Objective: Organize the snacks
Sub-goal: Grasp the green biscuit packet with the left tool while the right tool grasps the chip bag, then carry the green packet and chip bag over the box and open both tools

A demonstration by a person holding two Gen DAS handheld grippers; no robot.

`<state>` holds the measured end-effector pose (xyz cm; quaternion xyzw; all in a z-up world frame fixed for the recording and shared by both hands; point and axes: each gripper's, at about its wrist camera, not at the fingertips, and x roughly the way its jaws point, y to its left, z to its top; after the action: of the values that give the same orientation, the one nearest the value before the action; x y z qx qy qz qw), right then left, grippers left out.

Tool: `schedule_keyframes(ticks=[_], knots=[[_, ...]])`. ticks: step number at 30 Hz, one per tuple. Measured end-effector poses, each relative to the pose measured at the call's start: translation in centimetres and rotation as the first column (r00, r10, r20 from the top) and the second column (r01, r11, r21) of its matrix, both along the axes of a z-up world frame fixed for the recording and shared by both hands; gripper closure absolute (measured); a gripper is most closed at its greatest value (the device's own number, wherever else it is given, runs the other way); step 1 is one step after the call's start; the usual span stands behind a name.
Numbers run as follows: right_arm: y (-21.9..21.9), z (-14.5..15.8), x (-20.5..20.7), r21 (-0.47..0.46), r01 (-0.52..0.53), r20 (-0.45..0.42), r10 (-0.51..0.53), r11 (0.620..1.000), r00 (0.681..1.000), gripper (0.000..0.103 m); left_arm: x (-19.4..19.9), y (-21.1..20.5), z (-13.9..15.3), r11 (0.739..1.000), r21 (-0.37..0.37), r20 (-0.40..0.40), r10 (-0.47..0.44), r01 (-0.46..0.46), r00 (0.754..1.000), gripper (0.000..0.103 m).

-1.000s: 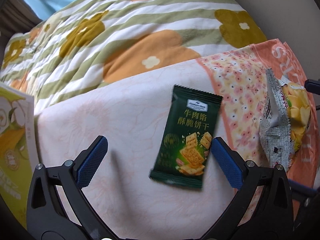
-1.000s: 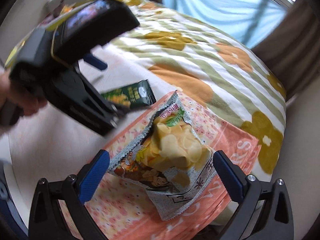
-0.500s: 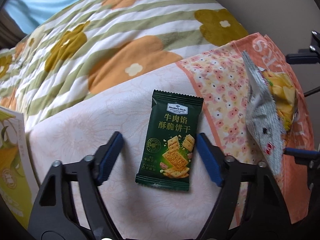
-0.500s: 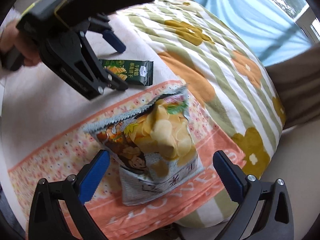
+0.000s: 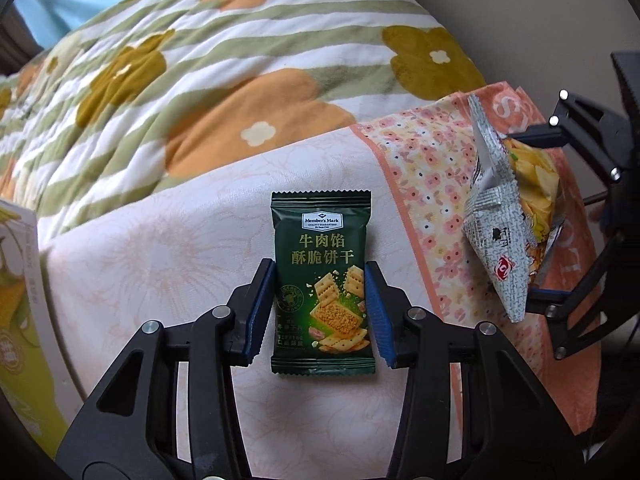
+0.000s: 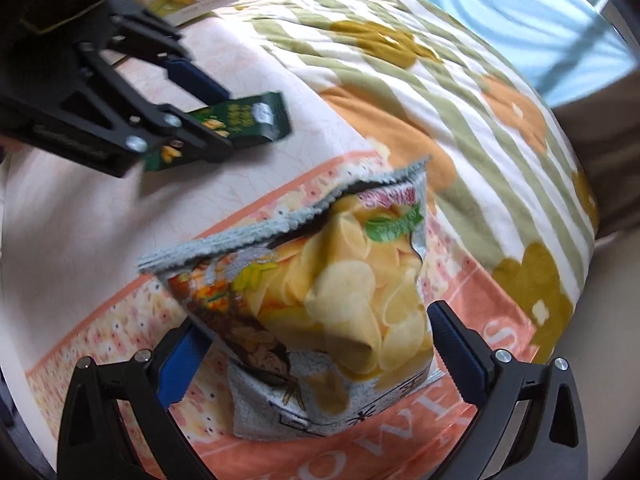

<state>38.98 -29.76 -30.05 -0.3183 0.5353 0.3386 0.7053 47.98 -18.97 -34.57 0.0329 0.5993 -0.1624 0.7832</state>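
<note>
Two snack packs are in view: one dark green foil cracker packet and one grey chip bag printed with yellow crisps. There are two tools, one per hand, and one yellow-green printed box at the far left edge of the left wrist view.

The green packet lies flat on a pale pink patterned cloth covering the bed, its long side running away from the camera. The left tool has its blue pads touching both long edges of the packet's lower half, gripping it. A second ago those pads stood wide apart on either side of the packet; they have since closed in on it.

The chip bag stands upright on a peach floral towel with an orange border, just right of the pink cloth and close to the bed's right edge. The right tool is spread around the bag's lower part; its left pad touches the bag, while the right pad sits just beside it, so the tool is not clamped. It has narrowed compared with before.

Beyond both cloths spreads a striped green-and-white quilt with orange and mustard flowers, offering open room. The packet and the bag are well apart.
</note>
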Motion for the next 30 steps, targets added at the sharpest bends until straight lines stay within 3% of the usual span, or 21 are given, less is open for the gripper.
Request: schedule_keyframes(ticks=[2, 3, 4, 12, 16, 22, 30], knots=[[-0.1, -0.2, 0.1, 0.006, 0.031, 0.000, -0.031, 1.000, 1.000, 0.006, -0.1, 0.5, 0.0, 1.000, -0.018, -0.009, 0.022, -0.022, 1.000, 0.063], [-0.2, -0.2, 0.2, 0.009, 0.047, 0.004, -0.047, 0.999, 0.999, 0.017, -0.2, 0.7, 0.0, 0.999, -0.024, -0.010, 0.031, -0.031, 0.999, 0.063], [-0.4, -0.2, 0.3, 0.021, 0.070, -0.003, -0.070, 0.997, 0.998, 0.020, -0.2, 1.0, 0.1, 0.999, -0.026, -0.010, 0.039, -0.039, 0.999, 0.063], [-1.2, 1.7, -0.2, 0.128, 0.189, -0.029, -0.187, 0.974, 0.982, 0.027, -1.2, 2.5, 1.6, 0.995, -0.052, 0.007, 0.090, -0.089, 0.996, 0.063], [-1.2, 4.4, -0.8, 0.159, 0.233, -0.003, -0.236, 0.959, 0.972, 0.027, -2.1, 3.0, 4.3, 0.993, -0.066, 0.044, 0.102, -0.099, 0.994, 0.063], [0.0, 9.5, -1.6, 0.203, 0.283, 0.013, -0.292, 0.937, 0.956, 0.027, -4.1, 4.8, 11.3, 0.986, -0.114, 0.143, 0.140, -0.124, 0.980, 0.063], [5.3, 16.0, -2.7, 0.275, 0.237, 0.055, -0.262, 0.932, 0.964, 0.027, -6.8, 10.9, 18.8, 0.968, -0.159, 0.232, 0.229, -0.195, 0.945, 0.063]])
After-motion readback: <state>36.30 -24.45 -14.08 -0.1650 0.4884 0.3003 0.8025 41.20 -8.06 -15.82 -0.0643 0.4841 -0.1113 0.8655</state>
